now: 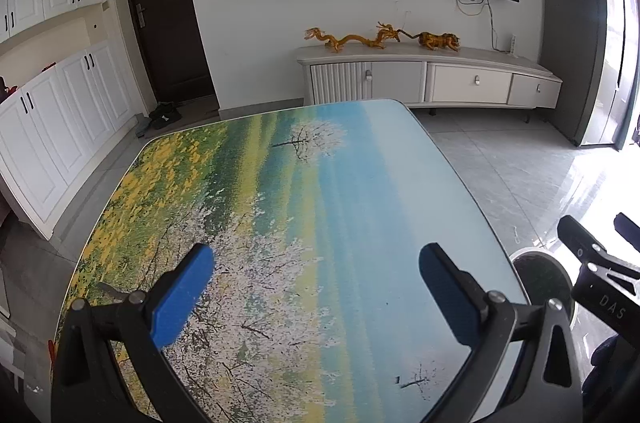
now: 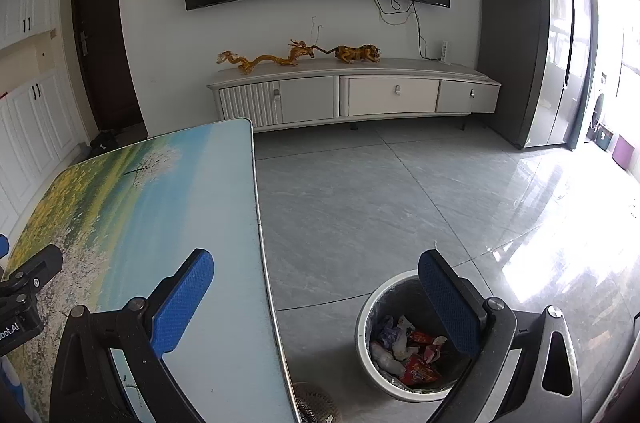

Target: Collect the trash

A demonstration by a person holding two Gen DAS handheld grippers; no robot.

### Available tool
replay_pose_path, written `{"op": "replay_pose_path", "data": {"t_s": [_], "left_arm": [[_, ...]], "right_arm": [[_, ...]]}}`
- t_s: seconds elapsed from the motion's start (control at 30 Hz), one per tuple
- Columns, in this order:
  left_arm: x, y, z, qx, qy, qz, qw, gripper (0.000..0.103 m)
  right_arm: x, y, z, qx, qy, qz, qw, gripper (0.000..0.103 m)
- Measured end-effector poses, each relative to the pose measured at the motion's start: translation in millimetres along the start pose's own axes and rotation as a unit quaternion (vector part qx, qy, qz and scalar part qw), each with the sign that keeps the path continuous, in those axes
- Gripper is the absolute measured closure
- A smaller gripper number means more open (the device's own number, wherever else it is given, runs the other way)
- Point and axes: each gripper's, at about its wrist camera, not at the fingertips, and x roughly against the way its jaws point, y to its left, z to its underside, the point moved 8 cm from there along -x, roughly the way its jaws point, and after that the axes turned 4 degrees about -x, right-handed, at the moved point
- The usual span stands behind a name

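While both grippers, left gripper [image 1: 316, 297] and right gripper [image 2: 316, 303], gape empty, the bin [image 2: 374, 379] at lower right is partly hidden behind a finger [image 2: 448, 307].

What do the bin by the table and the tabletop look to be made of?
Bin: looks like white glossy plastic or ceramic, smooth shiny wall, with a thin translucent liner holding crumpled wrappers. Tabletop: a hard, smooth printed landscape surface with faint sheen, possibly glass or laminate; cannot tell which.
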Motion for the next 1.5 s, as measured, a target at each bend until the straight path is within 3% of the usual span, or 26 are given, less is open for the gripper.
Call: {"op": "replay_pose_path", "data": {"t_s": [1.5], "left_arm": [[15.1,7.1,-5.9,0.013,-0.016,0.01,0.9997,0.0]], "right_arm": [[9.3,-5.6,-7.0,-0.005,-0.014,0.017,1.0,0.0]]}}
